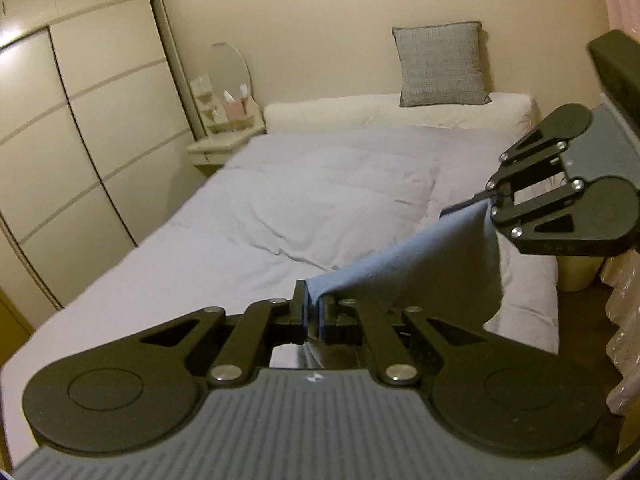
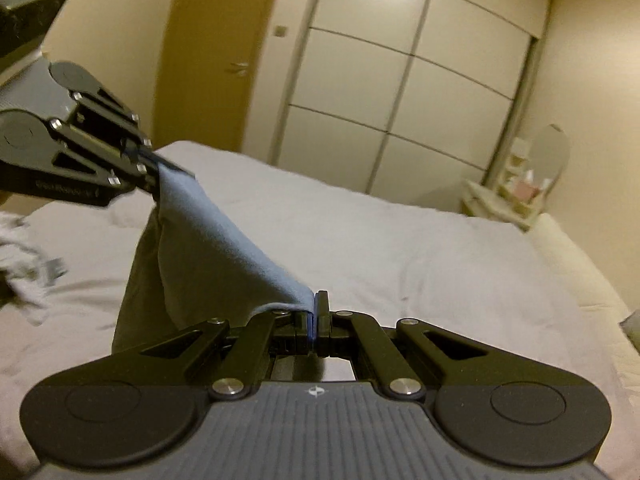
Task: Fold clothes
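A blue cloth [image 1: 432,264] hangs in the air above the bed, stretched between both grippers. My left gripper [image 1: 313,300] is shut on one corner of it at the bottom of the left wrist view. My right gripper [image 1: 494,200] pinches the other corner, up at the right. In the right wrist view, the right gripper [image 2: 316,312] is shut on the blue cloth [image 2: 208,236], and the left gripper [image 2: 150,174] holds the far corner at upper left. The cloth sags between them and its lower part drapes down, hidden behind the grippers.
A wide bed [image 1: 248,216] with a pale duvet lies beneath. A grey cushion [image 1: 440,66] leans on the wall by the headboard. A wardrobe [image 1: 80,132] lines the left. A bedside shelf with a mirror [image 1: 228,92] stands in the corner. Crumpled pale clothes [image 2: 28,264] lie on the bed's near left.
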Demonstrator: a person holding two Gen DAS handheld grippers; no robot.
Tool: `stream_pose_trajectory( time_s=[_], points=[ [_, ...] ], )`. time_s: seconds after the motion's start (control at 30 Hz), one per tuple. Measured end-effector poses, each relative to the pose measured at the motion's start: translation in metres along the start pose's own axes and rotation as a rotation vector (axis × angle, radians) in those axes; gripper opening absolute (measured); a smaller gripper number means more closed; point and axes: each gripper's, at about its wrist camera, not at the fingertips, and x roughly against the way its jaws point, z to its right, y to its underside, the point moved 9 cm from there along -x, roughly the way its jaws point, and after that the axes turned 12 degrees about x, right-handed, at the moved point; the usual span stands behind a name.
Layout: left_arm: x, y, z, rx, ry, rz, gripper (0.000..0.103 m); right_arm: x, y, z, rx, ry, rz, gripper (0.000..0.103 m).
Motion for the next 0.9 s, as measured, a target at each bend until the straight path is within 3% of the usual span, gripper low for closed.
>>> stream_pose_trajectory(
  time_s=[0.07,0.1,0.13,0.17,0.2,0.33,0.47,0.63,0.77,0.83,0.87,0.9],
  points=[
    [-0.044,-0.012,-0.023,0.050,-0.001,-0.033,0.008,-0.031,-0.002,0.021,-0.003,0.024,-0.031,0.000],
    [-0.067,-0.015,-0.038,0.091,-0.008,-0.058,0.011,-0.054,-0.003,0.027,-0.006,0.041,-0.052,0.008],
    [-0.088,-0.016,-0.053,0.132,-0.018,-0.082,0.021,-0.078,-0.002,0.036,-0.016,0.055,-0.084,0.025],
    [-0.107,-0.013,-0.072,0.176,-0.042,-0.103,0.031,-0.103,0.001,0.047,-0.031,0.068,-0.123,0.052],
    [-0.125,-0.010,-0.091,0.219,-0.065,-0.124,0.032,-0.124,0.007,0.056,-0.048,0.089,-0.156,0.059],
    [-0.171,0.016,-0.150,0.348,-0.139,-0.190,0.042,-0.165,0.048,0.085,-0.170,0.144,-0.260,0.059],
    [-0.194,0.083,-0.160,0.395,-0.109,-0.301,0.048,-0.173,0.116,0.058,-0.200,0.063,-0.373,0.061],
    [-0.223,0.166,-0.124,0.364,-0.057,-0.447,0.054,-0.186,0.204,-0.014,-0.176,-0.127,-0.533,0.061],
    [-0.244,0.229,-0.092,0.327,-0.020,-0.558,0.063,-0.203,0.224,-0.080,-0.175,-0.261,-0.567,0.075],
    [-0.259,0.243,-0.085,0.313,-0.041,-0.574,0.063,-0.216,0.230,-0.096,-0.184,-0.300,-0.583,0.076],
    [-0.265,0.249,-0.084,0.311,-0.049,-0.577,0.063,-0.223,0.233,-0.101,-0.190,-0.317,-0.592,0.072],
    [-0.271,0.254,-0.083,0.312,-0.059,-0.580,0.065,-0.231,0.236,-0.107,-0.196,-0.334,-0.601,0.056]
  ],
)
